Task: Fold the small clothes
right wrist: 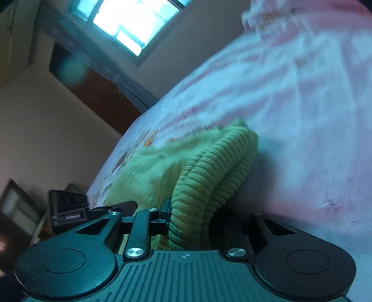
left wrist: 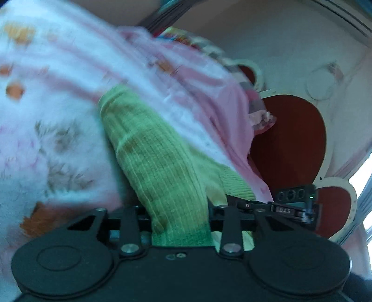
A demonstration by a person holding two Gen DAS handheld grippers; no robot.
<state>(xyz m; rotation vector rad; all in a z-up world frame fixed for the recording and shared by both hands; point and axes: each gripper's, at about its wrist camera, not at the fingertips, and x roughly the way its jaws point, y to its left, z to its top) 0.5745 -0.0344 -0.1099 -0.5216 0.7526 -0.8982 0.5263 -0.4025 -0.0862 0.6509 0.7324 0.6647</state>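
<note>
The left tongs [left wrist: 180, 223] are clenched on a green ribbed knit garment [left wrist: 160, 162], which fills the gap between their jaws and runs forward and up-left away from them over the bed [left wrist: 46, 116]. The right tongs [right wrist: 189, 223] likewise grasp the same green knit [right wrist: 209, 176], here bunched into thick rolled folds squeezed between the jaws; more of the cloth spreads flat to the left of them.

Past both pairs of tongs lies the bedspread, white with pink stripes and orange flowers, blurred in both views. In the right wrist view the bed is open ahead and to the right of the tongs, and its edge falls away on their left, where the other gripper's dark body [right wrist: 67, 209] shows just beside them. In the left wrist view a pink cloth [left wrist: 223, 100] lies beyond the garment to the right, and further right a red heart-shaped headboard panel [left wrist: 290, 144] stands against the wall. A bright window [right wrist: 137, 21] sits far beyond the right tongs, above a dark wooden door [right wrist: 93, 90].
</note>
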